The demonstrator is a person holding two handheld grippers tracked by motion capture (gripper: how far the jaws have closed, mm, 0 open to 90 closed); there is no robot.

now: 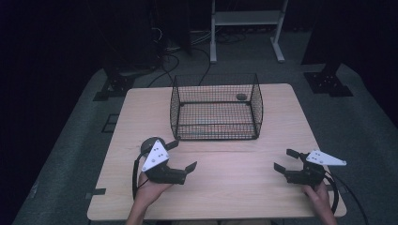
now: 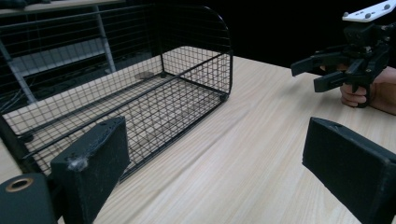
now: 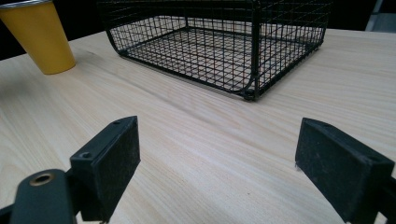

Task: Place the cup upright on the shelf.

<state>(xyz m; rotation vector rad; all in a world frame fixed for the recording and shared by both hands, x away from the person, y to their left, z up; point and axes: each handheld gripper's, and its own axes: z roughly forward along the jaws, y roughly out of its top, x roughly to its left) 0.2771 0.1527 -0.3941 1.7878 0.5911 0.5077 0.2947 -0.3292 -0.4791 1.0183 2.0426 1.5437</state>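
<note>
Step in hand: a start position, as I judged it; neither gripper had hold of anything, and the work looked to be about the wire basket and the yellow cup.
Left gripper: held low over the near left part of the table, its 2 jaws spread wide with only bare wood between them; it pointed toward the basket's near corner.
Right gripper: held near the right edge of the table, its 2 jaws also wide apart and empty; it sat well apart from the left one and faced in toward the middle.
Wire basket: stood upright at the middle of the far half of the table, open at the top; a small dark round thing lay at its far right, too small to tell what it was.
Yellow cup: stood on the wood just beside the basket's left end, seen upright in the right gripper view.
Next move: probably a reach by the left gripper to the cup, jaws kept wide until they straddled its wall, then closed gently.
</note>
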